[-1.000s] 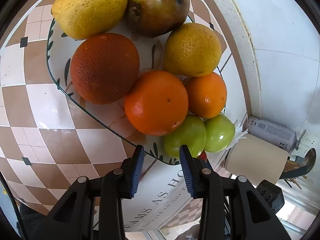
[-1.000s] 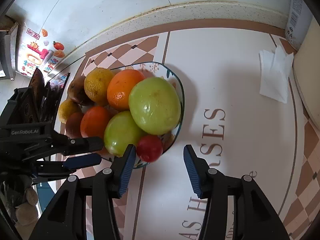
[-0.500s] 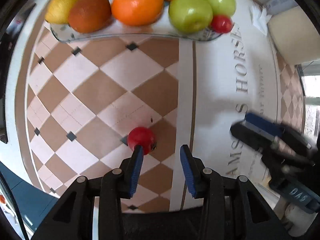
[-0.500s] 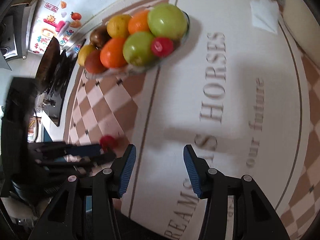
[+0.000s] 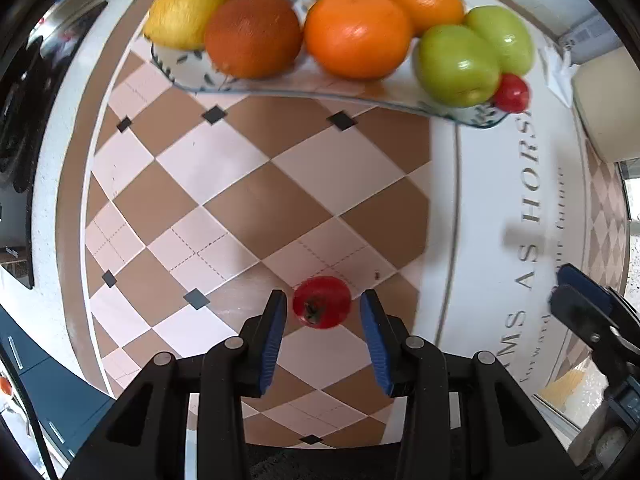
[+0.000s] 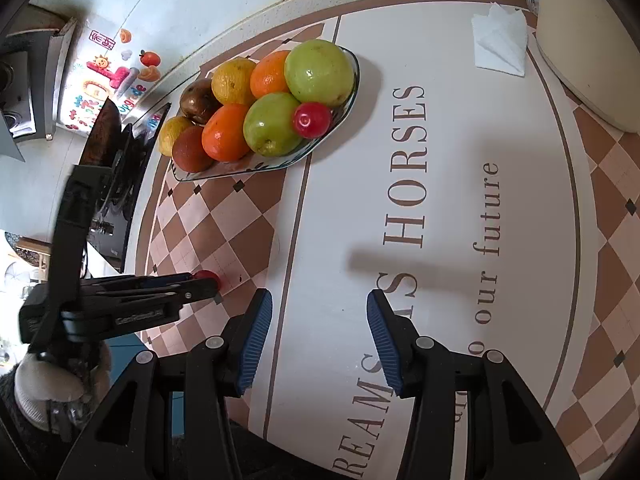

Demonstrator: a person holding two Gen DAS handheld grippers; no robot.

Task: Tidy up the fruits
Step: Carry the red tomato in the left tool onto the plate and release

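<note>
A: Left gripper [image 5: 322, 312] points straight down at the checked mat [image 5: 248, 208] — jaws narrow, a small red fruit [image 5: 322, 302] between the blue pads, slim gaps showing on both sides. No contact that I can make out.

B: Where does that fruit sit relative to the dish [image 6: 348, 92]?

A: Well apart from it, on the near side, alone on a pale tile. The dish is heaped: two green fruits [image 6: 320, 72], oranges [image 6: 226, 132], yellow ones, a brown one, and a second small red fruit [image 6: 311, 119] at its right end.

B: Right gripper [image 6: 320, 320]?

A: Jaws moderately apart, nothing between them — over the lettered white band, right of the dish's near edge. Beyond the dish's right end, a folded tissue [image 6: 500, 46].
</note>
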